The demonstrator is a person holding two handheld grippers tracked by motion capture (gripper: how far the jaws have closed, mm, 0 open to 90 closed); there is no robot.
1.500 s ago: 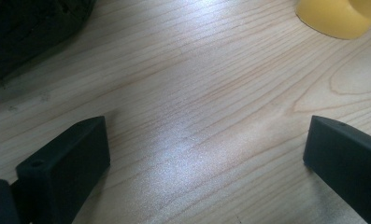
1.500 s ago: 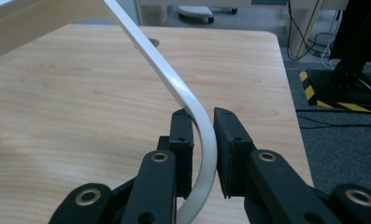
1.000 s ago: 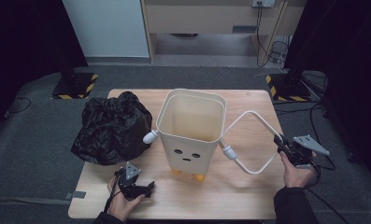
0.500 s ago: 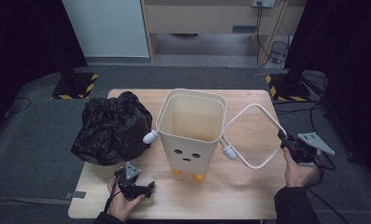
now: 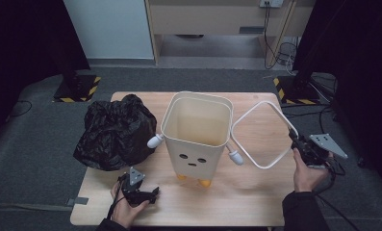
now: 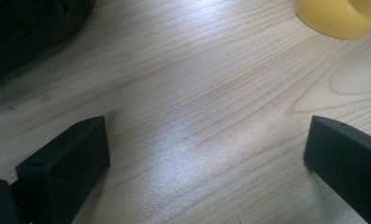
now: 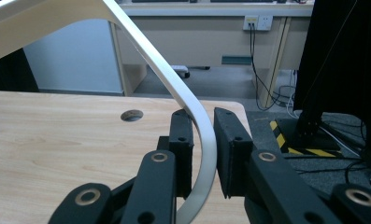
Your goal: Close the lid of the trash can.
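Note:
A cream bin [image 5: 196, 139] with a drawn face, yellow feet and small white arms stands mid-table. Right of it a white square ring [image 5: 250, 114] is held tilted above the table; my right gripper [image 5: 297, 139] is shut on its right corner. In the right gripper view the pads [image 7: 203, 116] press on the ring's bend [image 7: 174, 86]. My left gripper [image 5: 147, 191] rests low on the table front left of the bin, jaws wide apart [image 6: 206, 135] over bare wood. One yellow foot [image 6: 337, 16] and the black bag's edge [image 6: 29, 28] lie ahead of it.
A crumpled black plastic bag [image 5: 116, 132] sits on the wooden table [image 5: 256, 202] left of the bin, touching its arm. A cable hole [image 7: 131, 115] is in the tabletop. Dark stands with striped bases, cables and a cabinet lie beyond the table.
The white ring has swung upward and farther back, carried by my right gripper, which shifted slightly. The left gripper, bin and bag have stayed put.

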